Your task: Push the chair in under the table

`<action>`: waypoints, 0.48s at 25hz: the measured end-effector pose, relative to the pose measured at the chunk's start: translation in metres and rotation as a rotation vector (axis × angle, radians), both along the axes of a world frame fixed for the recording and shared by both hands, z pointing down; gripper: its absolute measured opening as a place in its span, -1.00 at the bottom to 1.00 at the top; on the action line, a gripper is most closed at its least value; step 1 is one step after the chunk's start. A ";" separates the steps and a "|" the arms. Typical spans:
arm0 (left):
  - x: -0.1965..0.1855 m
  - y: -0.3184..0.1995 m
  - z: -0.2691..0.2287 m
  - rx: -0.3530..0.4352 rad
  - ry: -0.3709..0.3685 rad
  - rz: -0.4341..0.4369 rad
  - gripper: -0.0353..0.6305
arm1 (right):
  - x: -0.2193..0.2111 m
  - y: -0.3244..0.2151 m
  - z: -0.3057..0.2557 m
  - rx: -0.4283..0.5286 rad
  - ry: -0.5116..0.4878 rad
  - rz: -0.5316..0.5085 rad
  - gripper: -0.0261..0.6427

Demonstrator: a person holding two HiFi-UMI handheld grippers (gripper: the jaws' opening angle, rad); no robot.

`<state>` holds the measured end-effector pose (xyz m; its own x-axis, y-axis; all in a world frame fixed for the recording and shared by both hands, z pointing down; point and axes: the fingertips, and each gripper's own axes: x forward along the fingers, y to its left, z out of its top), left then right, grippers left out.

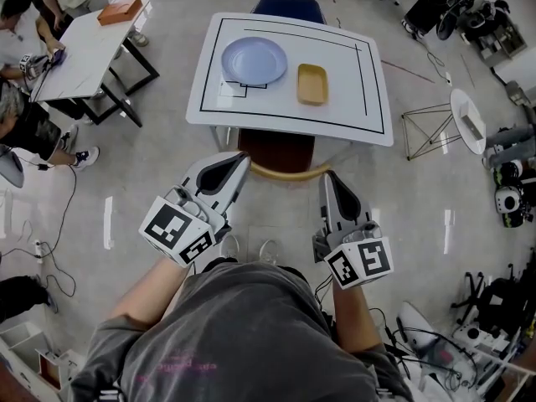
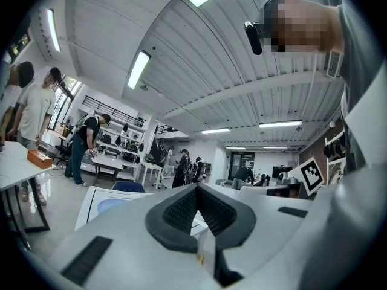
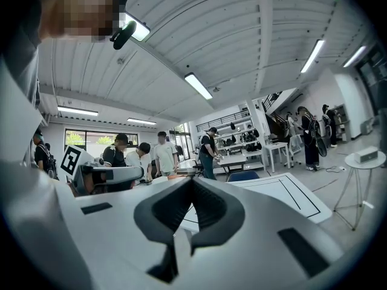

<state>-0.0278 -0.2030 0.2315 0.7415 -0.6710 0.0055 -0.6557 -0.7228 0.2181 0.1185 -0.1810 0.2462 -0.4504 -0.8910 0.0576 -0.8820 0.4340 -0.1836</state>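
Chair (image 1: 279, 152) stands just ahead of your fingers, its brown seat already partly beneath the tabletop (image 1: 352, 90). Its curved backrest (image 1: 281, 174) spans the gap between your two tips. The left gripper (image 1: 244, 158) has its fingers (image 2: 181, 207) pressed together with nothing between them, and the right gripper (image 3: 192, 186) is likewise closed and empty. So you are set to shove with blunt tips rather than to clamp the rail. From the head view, each tip seems to meet one end of the backrest, though I cannot tell whether either truly touches.

The main risk, as I judge it, is slipping. The rail curves away from each tip, so a push that is not square could send your fingers sliding outward off its ends or riding up over it.

A second risk is uneven force. If one side leads, the chair may swing ahead of your fingers and jam a leg against the table frame, which the tabletop hides from you.

A hard stop there would jolt the table, and the plate (image 1: 254, 60) and yellow tray (image 1: 312, 84) beyond your fingers lie loose on it and could shift. A blue chair (image 1: 289, 8) stands at the far edge, so a shoved table may knock it too.
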 end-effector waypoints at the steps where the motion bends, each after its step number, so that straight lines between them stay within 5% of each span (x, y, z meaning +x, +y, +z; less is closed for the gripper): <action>1: 0.001 -0.001 0.000 0.000 -0.001 0.001 -0.89 | 0.001 -0.001 0.000 0.000 0.000 0.000 -0.91; 12: 0.011 -0.012 0.004 -0.010 -0.015 0.007 -0.89 | 0.008 -0.013 0.007 -0.013 -0.003 -0.003 -0.91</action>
